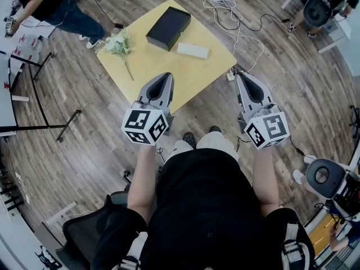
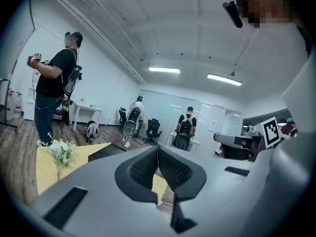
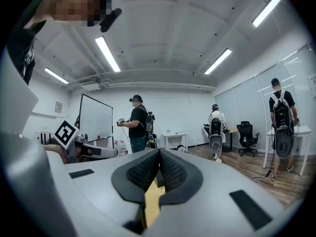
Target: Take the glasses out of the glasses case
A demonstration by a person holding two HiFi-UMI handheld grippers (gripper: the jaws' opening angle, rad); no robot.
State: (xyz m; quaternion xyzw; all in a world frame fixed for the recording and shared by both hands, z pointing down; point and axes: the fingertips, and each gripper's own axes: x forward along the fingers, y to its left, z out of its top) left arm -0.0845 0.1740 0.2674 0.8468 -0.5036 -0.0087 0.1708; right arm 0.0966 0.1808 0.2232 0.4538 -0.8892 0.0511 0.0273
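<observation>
A black rectangular box (image 1: 167,28) lies shut at the far side of the yellow table (image 1: 169,72), with a flat white oblong case (image 1: 192,50) beside it. Which of them is the glasses case I cannot tell, and no glasses show. My left gripper (image 1: 167,75) hovers over the table's near edge, its jaws shut on nothing (image 2: 158,148). My right gripper (image 1: 239,74) hangs just off the table's right corner, also shut and empty (image 3: 159,150). Both point level, well short of the box. The left gripper view shows the box (image 2: 106,152) low beyond the jaws.
A bunch of white flowers (image 1: 119,45) lies on the table's left corner. White cables (image 1: 236,16) run over the wooden floor behind the table. Other people stand around the room, one at upper left (image 1: 56,4). A black stand (image 1: 50,122) is at left, and a chair (image 1: 320,176) at lower right.
</observation>
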